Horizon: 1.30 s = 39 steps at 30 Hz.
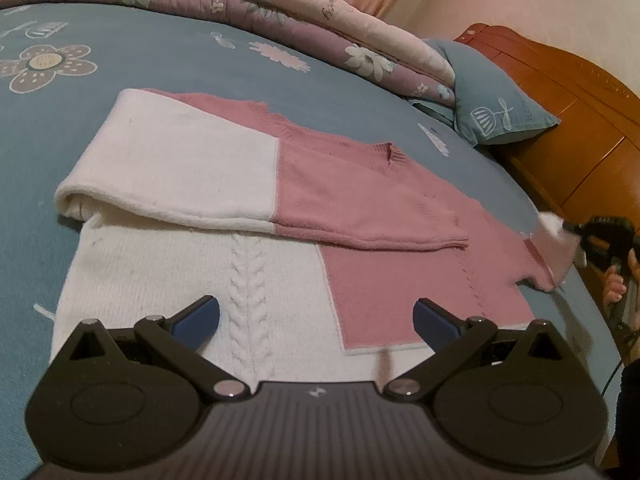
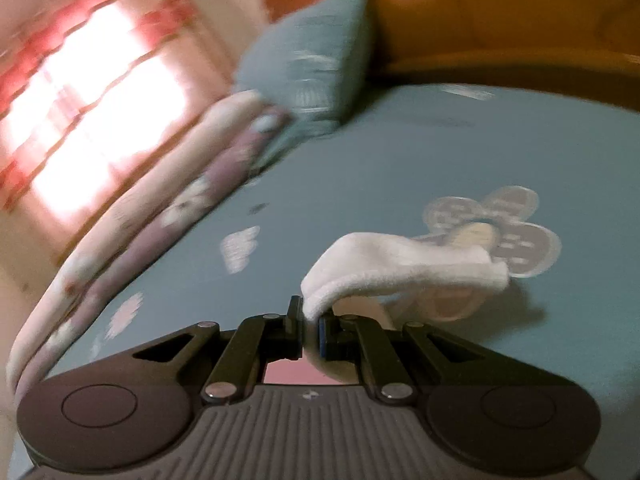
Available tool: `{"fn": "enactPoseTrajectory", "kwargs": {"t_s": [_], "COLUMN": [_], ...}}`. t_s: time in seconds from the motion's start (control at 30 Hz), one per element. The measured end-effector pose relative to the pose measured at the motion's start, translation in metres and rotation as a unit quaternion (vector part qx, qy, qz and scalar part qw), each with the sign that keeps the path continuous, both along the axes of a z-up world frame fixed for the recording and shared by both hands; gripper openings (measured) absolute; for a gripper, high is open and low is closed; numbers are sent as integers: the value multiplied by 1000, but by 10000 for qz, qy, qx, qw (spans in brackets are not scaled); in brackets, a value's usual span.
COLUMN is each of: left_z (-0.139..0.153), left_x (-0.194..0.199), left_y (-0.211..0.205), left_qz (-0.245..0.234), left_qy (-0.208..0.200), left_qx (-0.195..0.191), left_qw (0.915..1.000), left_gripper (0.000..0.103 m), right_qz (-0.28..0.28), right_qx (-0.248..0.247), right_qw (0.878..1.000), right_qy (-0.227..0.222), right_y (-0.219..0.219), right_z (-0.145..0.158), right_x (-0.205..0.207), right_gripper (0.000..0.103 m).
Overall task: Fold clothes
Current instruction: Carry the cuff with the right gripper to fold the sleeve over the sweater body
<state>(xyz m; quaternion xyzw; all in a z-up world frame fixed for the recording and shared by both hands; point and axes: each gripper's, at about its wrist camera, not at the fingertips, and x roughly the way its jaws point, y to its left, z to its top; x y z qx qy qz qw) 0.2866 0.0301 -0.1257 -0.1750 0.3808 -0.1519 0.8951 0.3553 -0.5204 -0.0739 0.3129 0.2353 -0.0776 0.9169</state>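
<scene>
— What's the setting?
— A bed in a blue flowered sheet, with a folded quilt and pillow at its far side.

— And the sweater?
— The pink-and-white sweater lies flat just ahead of the left hand-held gripper, whose jaws stand apart over it, one sleeve folded across.

— The other one?
— The right hand-held gripper is clamped on the white cuff, lifted off the bed.

Your left gripper hovers with its jaws spread wide and nothing between them, while your right gripper, gripped in your right hand, is clamped tight on a pinch of fabric.
</scene>
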Motion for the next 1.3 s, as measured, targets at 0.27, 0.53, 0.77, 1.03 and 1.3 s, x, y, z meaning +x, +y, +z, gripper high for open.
{"fn": "enactPoseTrajectory", "kwargs": {"t_s": [0.27,0.53,0.77,1.03,1.3], "left_z": [1,4,17,21,24], "left_x": [4,6,0,-8,-6], "left_y": [7,24,14,-7,26], "left_qz": [6,151,72,-264,227], "left_qy": [142,446,139,-166,-237], "left_qx": [-228,-831,-580,-543,-733], "left_qw": [9996,9954,9982,9980,9968], "left_gripper": [102,102,102,102,102], "right_qz": [696,1168,1287,1761,2260], "right_qx": [-350,-642,-609,-757,-2355], "right_qw": [9966,9906,9889,9810,9452], "right_qy": [-286,-311,-433,-309,-79], "right_y": [69,121,131,146,247], "right_z": [33,59,72,71,43], "right_x": [0,25,18,21,35], "right_gripper": [9,9,9,9,9]}}
